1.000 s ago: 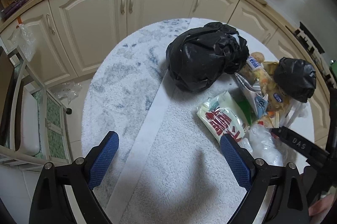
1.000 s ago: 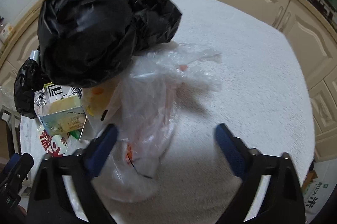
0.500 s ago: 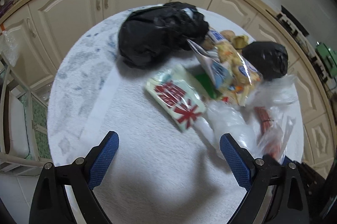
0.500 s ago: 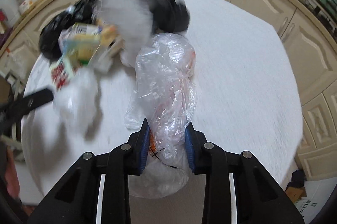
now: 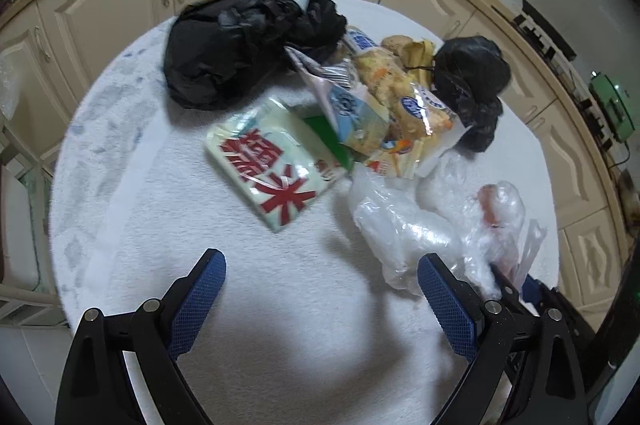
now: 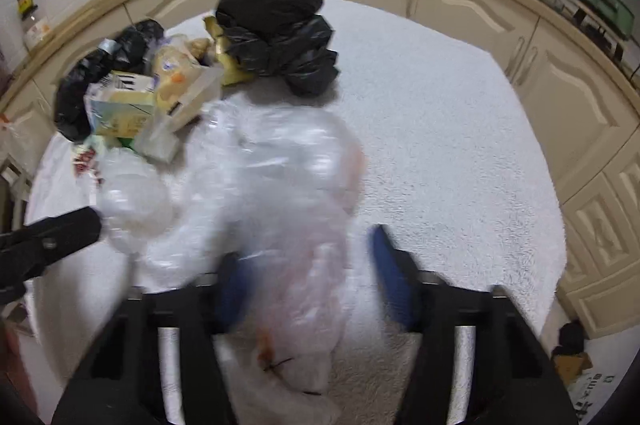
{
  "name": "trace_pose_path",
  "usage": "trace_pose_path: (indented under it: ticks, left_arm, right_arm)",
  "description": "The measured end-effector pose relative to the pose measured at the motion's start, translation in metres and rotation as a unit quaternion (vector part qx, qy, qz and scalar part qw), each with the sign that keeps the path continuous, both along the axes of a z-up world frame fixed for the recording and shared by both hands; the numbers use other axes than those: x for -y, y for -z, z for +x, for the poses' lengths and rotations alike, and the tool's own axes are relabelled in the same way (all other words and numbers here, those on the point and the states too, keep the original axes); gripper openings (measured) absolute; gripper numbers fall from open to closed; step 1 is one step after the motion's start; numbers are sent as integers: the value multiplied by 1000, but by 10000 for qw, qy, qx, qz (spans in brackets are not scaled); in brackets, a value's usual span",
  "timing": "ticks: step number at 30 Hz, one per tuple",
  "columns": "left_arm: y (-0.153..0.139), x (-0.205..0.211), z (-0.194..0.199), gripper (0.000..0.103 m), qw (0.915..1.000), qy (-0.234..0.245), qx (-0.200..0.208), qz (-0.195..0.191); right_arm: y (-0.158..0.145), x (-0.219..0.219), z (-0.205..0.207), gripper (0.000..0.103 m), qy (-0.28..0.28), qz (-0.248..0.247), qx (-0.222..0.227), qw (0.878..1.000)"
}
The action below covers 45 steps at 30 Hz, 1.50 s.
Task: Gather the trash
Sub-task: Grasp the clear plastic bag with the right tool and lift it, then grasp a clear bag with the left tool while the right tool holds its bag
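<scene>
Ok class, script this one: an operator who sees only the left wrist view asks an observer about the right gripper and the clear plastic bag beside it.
Operator: I only catch the edge of the right gripper. Where is the clear bag relative to it?
Observer: The clear plastic bag sits between the blue pads of the right gripper, and its jaws are opening.
Operator: Is there anything low down on that far side?
Observer: Yes, a brown cardboard box sits on the floor by the cabinets.
</scene>
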<state>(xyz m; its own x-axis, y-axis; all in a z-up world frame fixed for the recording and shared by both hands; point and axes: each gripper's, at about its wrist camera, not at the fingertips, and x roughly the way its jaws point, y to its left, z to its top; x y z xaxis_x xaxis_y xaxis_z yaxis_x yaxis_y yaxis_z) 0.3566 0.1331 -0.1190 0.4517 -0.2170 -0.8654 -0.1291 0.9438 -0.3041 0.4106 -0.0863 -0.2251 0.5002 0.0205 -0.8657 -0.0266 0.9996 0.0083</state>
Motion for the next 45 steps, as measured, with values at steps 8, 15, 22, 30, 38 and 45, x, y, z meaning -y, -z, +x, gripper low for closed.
trace_pose_path:
  ticks: [8, 15, 22, 30, 38, 45]
  left_arm:
    - [11, 21, 16, 94, 9990, -137, -31, -432]
    - [15, 30, 24, 40, 9928, 180, 52, -1180]
    - [-2, 35, 10, 38, 9968, 300, 282, -691]
    - [-29, 41, -20, 38, 9980, 301, 529, -189]
    - [-52, 54, -48, 38, 9963, 462, 709, 143]
    - [-61, 68, -57, 38, 9949, 594, 796, 195]
  right_arm:
    - [-6, 29, -1, 33, 397, 128, 1, 9991]
    - [-8, 47, -4, 33, 612, 224, -32, 9979]
    - [-12, 52, -7, 33, 644, 328, -5, 9974]
    - [-27, 57, -19, 32, 654, 553, 146, 9962]
    - [-43, 65, -36, 30, 695, 783, 390, 9937]
    - [-56, 82, -52, 30, 811, 1046, 600, 9894]
